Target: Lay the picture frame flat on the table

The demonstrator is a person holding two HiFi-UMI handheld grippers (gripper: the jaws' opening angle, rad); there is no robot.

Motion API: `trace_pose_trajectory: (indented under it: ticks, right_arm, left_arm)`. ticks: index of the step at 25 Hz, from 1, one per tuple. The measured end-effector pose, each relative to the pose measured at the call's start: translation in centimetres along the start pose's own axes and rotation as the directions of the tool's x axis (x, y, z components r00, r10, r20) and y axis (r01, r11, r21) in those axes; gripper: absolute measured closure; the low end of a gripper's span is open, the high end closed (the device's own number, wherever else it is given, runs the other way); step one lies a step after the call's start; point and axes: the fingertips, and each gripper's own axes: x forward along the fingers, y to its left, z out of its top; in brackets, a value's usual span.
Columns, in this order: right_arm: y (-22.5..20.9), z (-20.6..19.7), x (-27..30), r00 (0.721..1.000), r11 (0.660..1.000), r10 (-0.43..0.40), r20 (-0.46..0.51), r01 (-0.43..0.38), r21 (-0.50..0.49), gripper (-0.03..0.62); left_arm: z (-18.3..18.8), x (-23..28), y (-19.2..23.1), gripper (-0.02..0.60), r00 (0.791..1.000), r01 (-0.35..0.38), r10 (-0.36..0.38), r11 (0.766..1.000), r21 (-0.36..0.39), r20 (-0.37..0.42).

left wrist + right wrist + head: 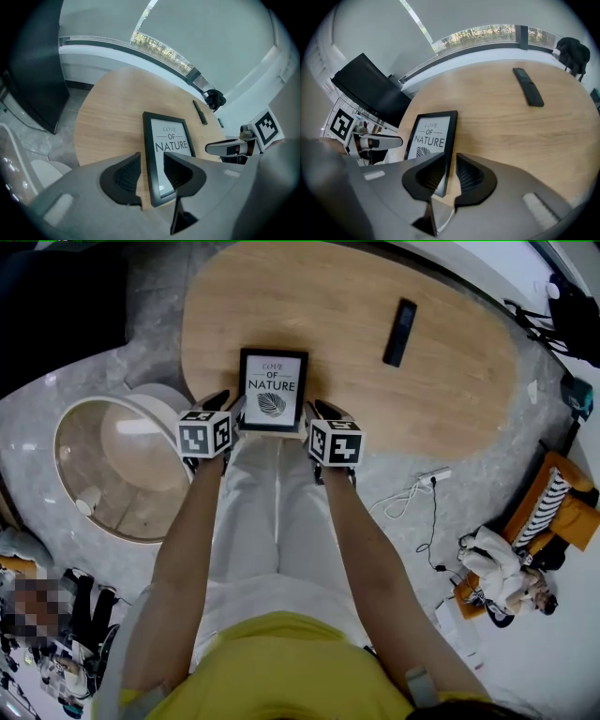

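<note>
Left gripper (152,174) and right gripper (451,176): fingers spread astride the picture frame (273,390), seemingly not pressing it. It lies flat on the oval wooden worktop (356,315) — a remote (400,332) beyond it. The window (487,33) shows only in the gripper views — the floor's power strip (433,475) only from the head.

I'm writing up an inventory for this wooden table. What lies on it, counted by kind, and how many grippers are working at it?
picture frame: 1
remote control: 1
grippers: 2, the left gripper and the right gripper
Total: 4
</note>
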Motion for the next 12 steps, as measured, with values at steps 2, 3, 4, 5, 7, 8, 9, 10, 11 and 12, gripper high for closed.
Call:
trace_pose_trajectory:
  ticks: [2,3,4,5,7,8,9,10,11,12]
  right_arm:
    - [0.2,0.1,-1.5,1.0,1.0,-0.001,0.008,0.001,-0.012,0.585]
    - [0.2,0.2,-2.3,1.0,1.0,0.002,0.008,-0.002,-0.018,0.592]
    - [0.3,0.3,-3.1,1.0,1.0,0.008,0.008,-0.008,-0.018,0.592]
    - [0.4,0.5,-3.9,1.0,1.0,0.011,0.01,-0.011,-0.015,0.592]
    - [0.4,1.2,-5.6,1.0,1.0,0.006,0.017,-0.006,-0.014,0.592]
    - [0.4,1.5,-6.4,1.0,1.0,-0.003,0.019,0.004,-0.019,0.592]
    - [0.5,1.7,-7.3,1.0,0.999,-0.017,0.018,0.018,-0.027,0.592]
    - [0.5,1.8,-8.1,0.999,0.999,-0.034,0.016,0.035,-0.039,0.592]
    - [0.5,1.8,-9.1,0.999,0.997,-0.051,0.013,0.052,-0.053,0.592]
    - [0.4,1.7,-10.1,0.998,0.996,-0.066,0.01,0.066,-0.065,0.592]
  left_arm:
    - [-0.1,-1.4,-0.5,0.485,1.0,-0.016,0.016,1.0,0.01,0.01]
    - [-0.1,-2.1,-1.1,0.53,1.0,-0.015,0.014,1.0,0.017,0.018]
    - [0.1,-2.7,-1.8,0.579,1.0,-0.006,0.006,1.0,0.021,0.025]
    - [0.2,-3.4,-2.6,0.579,1.0,0.007,-0.008,1.0,0.025,0.028]
    - [0.7,-4.7,-4.3,0.58,0.999,0.032,-0.034,0.999,0.042,0.025]
    - [1.0,-5.3,-4.9,0.58,0.999,0.039,-0.04,0.998,0.056,0.024]
    - [1.4,-6.1,-5.5,0.58,0.999,0.042,-0.044,0.997,0.071,0.026]
    - [1.7,-6.8,-6.1,0.58,0.998,0.046,-0.049,0.995,0.086,0.03]
    - [2.0,-7.7,-6.7,0.58,0.998,0.05,-0.053,0.994,0.099,0.035]
    - [2.3,-8.5,-7.4,0.581,0.998,0.052,-0.057,0.992,0.111,0.041]
